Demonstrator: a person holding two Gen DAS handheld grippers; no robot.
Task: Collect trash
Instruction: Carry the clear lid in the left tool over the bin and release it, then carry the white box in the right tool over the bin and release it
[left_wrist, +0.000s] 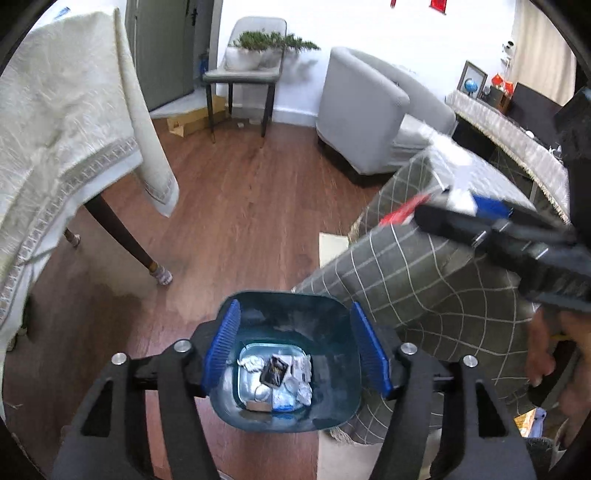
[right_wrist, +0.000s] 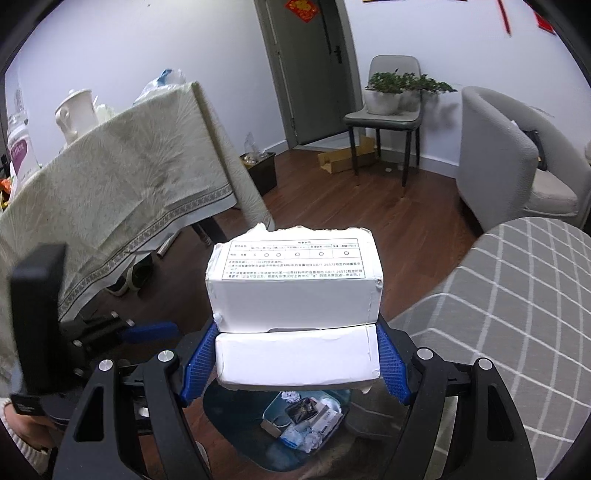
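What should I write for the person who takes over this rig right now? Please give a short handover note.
Right gripper: jaws shut on the white box, held above the trash bin.
Left gripper: jaws open, holding nothing, hovering over the same trash bin.
Bin: stands on the wooden floor beside the checked cushion; wrappers and crumpled paper already lie at its bottom.
Done: some trash is in the bin; the box is picked up and brought over it.
Left: open the right jaws so the box drops in. Whether more trash remains in the room, these views do not show.
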